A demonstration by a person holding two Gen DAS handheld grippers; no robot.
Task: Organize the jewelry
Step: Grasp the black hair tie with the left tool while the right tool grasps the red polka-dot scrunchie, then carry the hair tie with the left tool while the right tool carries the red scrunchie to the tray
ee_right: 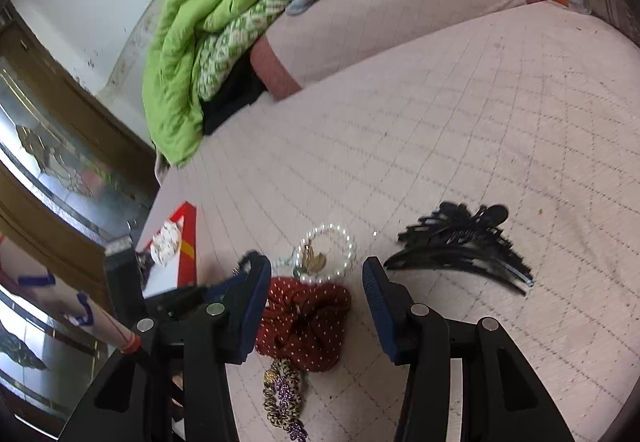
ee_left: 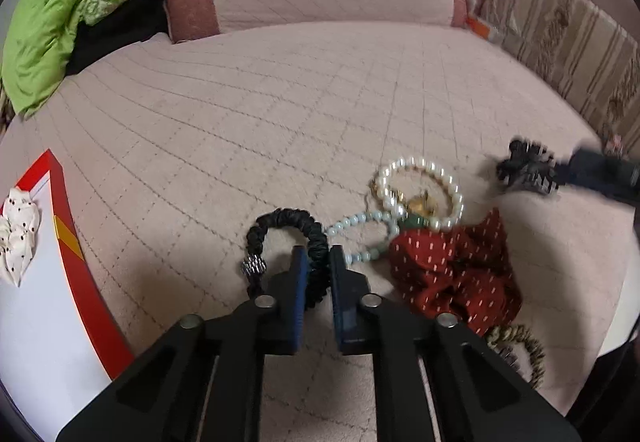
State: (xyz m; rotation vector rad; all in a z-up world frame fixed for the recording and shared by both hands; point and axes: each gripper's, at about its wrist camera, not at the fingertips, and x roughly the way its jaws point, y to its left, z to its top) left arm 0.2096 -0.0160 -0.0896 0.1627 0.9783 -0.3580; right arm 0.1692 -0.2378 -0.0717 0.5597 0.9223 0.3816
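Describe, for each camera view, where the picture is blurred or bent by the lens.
Left wrist view: the black hair claw at the right edge is smeared by motion blur, the pearl bracelet slightly soft, and the quilt lines bow outward. Right wrist view: the hair claw is soft-edged, and the dark circular rim crops every corner.

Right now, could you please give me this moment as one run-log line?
left tongs: shut on black scrunchie | right tongs: open over red scrunchie | white scrunchie: in box

black scrunchie (ee_left: 280, 230) | red white-dotted scrunchie (ee_right: 308, 322) | white pearl bracelet (ee_right: 328, 254) | lime-green quilt (ee_right: 188, 54)
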